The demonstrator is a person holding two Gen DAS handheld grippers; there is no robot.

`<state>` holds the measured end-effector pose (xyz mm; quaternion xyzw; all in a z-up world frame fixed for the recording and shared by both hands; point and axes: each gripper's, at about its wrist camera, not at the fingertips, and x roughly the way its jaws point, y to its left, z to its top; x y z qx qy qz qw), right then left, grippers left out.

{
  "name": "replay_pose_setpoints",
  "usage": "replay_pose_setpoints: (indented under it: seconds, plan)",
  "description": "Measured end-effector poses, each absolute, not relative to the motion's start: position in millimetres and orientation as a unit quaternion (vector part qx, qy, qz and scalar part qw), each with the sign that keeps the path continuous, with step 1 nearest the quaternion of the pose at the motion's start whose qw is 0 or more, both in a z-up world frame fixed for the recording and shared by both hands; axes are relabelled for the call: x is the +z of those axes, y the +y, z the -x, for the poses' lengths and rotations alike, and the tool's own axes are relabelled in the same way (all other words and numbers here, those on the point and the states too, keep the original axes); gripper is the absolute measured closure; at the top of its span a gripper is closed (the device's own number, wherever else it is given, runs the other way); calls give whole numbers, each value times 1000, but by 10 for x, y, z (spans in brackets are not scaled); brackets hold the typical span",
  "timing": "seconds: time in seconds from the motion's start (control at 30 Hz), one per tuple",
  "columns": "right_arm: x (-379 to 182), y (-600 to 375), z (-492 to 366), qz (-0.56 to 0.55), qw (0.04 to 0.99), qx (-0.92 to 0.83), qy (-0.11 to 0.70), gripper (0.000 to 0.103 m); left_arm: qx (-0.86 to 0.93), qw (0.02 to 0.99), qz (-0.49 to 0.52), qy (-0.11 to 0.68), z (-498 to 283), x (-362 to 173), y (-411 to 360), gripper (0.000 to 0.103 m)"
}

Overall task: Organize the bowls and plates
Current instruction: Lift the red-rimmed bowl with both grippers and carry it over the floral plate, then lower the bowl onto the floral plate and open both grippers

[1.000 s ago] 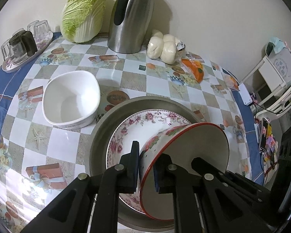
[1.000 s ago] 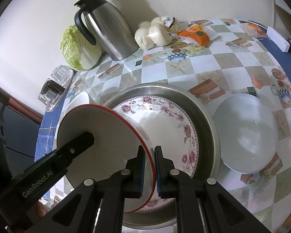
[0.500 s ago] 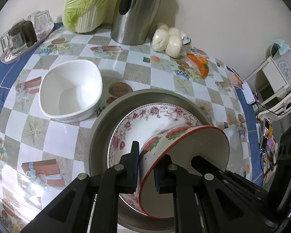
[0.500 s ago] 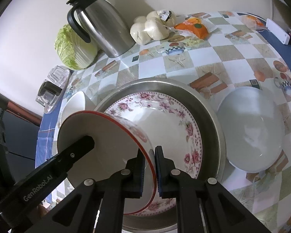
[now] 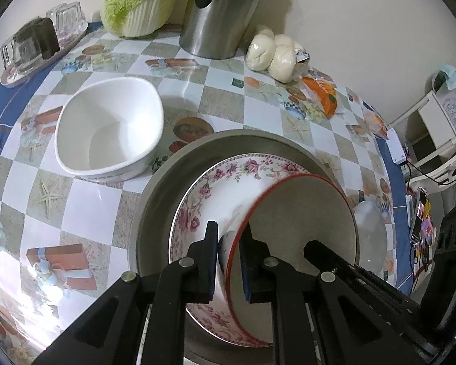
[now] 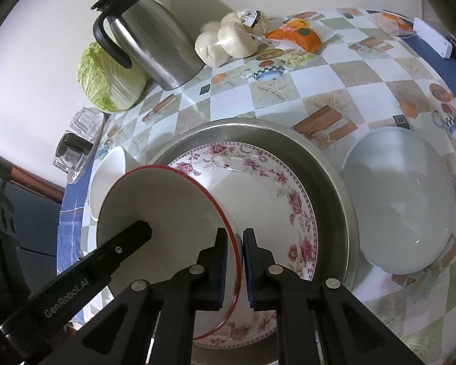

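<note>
Grippers, left (image 5: 229,258) and right (image 6: 234,266), were both clamped nearly shut on opposite rims of the bowl (image 5: 298,228), which we held tilted over the floral plate (image 6: 258,188) in the steel pan (image 6: 334,182). Uneven release could tip it and chip the plate.
</note>
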<state>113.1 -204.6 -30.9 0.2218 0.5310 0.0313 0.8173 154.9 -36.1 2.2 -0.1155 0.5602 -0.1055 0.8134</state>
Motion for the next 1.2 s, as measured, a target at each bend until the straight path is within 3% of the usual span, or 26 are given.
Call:
replay_pose_setpoints:
  seconds: [0.57, 0.7, 0.83, 1.0, 1.2]
  plan:
    - [-323, -2012, -1168, -217, 822, 35, 525, 83, -99, 805, 121, 573, -1600, -102, -345, 91]
    - [-331, -2021, -1167, -221, 819, 36, 529, 82, -101, 802, 125, 575, -1603, -94, -341, 85]
    - [-304, -2014, -1157, -213, 820, 32, 530, 68, -100, 807, 119, 570, -1586, -29, -343, 70]
    - [-168, -2008, -1132, -201, 830, 30, 519, 54, -101, 815, 118, 558, -1560, 101, -332, 66]
    - [-24, -2022, -1099, -183, 841, 21, 508, 43, -93, 826, 120, 542, -1509, 269, -265, 52]
